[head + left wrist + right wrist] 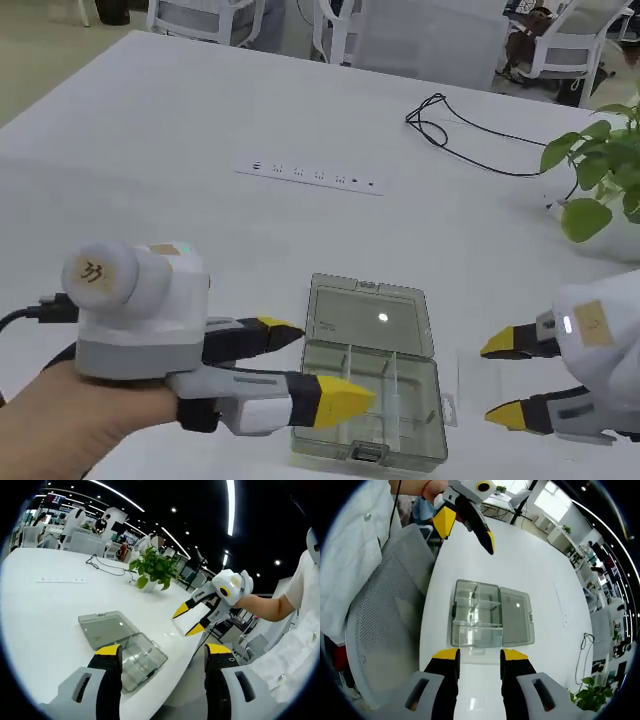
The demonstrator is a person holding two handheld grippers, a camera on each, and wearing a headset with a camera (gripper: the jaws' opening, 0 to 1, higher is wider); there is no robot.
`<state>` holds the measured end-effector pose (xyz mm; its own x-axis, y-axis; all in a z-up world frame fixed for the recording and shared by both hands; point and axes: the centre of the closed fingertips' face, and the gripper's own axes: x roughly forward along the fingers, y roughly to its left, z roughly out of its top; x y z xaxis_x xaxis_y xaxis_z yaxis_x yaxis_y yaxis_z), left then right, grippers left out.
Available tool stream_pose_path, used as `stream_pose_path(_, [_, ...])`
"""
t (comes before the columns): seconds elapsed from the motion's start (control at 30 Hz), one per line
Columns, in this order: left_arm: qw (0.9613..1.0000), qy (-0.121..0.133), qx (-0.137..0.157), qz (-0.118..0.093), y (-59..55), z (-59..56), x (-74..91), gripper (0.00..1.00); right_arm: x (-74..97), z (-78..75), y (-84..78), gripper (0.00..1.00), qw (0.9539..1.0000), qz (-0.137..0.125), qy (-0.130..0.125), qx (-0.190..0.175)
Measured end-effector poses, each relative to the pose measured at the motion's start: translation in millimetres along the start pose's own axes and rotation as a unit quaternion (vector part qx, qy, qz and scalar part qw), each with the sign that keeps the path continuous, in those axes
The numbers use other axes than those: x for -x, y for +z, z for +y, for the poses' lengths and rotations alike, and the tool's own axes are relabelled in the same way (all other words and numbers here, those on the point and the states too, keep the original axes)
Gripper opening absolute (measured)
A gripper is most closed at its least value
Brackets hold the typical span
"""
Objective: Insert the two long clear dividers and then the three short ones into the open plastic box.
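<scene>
The open plastic box (368,420) sits on the white table (200,120) at 6 o'clock in the head view, close to the near edge, probably so that both hands can reach it easily. Its lid (372,318) lies folded flat at 12 o'clock from the base, which leaves the base open from above for pieces to be dropped in. Clear dividers (394,385) already stand upright in the base, but I cannot count them through the glare. What looks like one more clear strip (450,398) lies on the table just beside the box at 3 o'clock, where it would be handy to pick up next.

The left tongs (325,362) hover at 9 o'clock from the box and the right tongs (488,382) at 3 o'clock. Both have their jaws spread and hold nothing. I judge the person is between pieces.

A sticker (95,272) on the left tongs reads what looks like "33". The one on the right tongs is illegible, as is the tiny marking on the lid.

Farther off are a power strip (310,175) at 12 o'clock, a black cable (450,130) at 1 o'clock and a plant (600,170) at 2 o'clock.
</scene>
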<state>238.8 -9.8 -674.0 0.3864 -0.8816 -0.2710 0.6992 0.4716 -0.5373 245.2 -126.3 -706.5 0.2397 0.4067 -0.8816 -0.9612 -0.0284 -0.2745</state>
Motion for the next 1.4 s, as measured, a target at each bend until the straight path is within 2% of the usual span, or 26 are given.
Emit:
stream_pose_path(0.1, [0.9999,0.0,0.013,0.0,0.2,-2.1,-4.1,0.59,4.1,0.4,11.1,0.32,1.0,-0.004,-0.006,0.005])
stream_pose_path(0.17, [0.9988,-0.014,0.046,0.003,-0.9,-10.6,-8.5,0.55,5.8,1.1,17.5,0.32,0.9999,-0.008,-0.009,0.008])
stream_pose_path(0.27, [0.9969,-0.031,0.073,-0.002,0.6,-19.0,-15.4,0.51,8.7,2.6,29.8,0.32,0.9997,-0.014,-0.014,0.013])
stream_pose_path(0.4, [0.9955,-0.041,0.085,0.005,-2.0,-26.5,-22.7,0.45,11.6,4.4,41.5,0.32,0.9995,-0.021,-0.017,0.018])
stream_pose_path(0.47, [0.9939,-0.05,0.098,0.008,-3.1,-31.3,-26.2,0.43,12.8,6.2,46.5,0.32,0.9994,-0.023,-0.017,0.02])
stream_pose_path(0.57, [0.9888,-0.065,0.134,-0.004,0.8,-38.2,-30.7,0.38,14.2,8.4,52.3,0.32,0.9992,-0.027,-0.017,0.023])
stream_pose_path(0.93, [0.9825,-0.084,0.166,0.006,-6.1,-47.3,-40.3,0.19,19.8,15.0,70.4,0.32,0.9986,-0.035,-0.021,0.032])
stream_pose_path(1.4, [0.9792,-0.093,0.18,0.007,-8.3,-51.5,-42.6,0.0,22.0,17.0,72.1,0.33,0.9985,-0.028,-0.023,0.042])
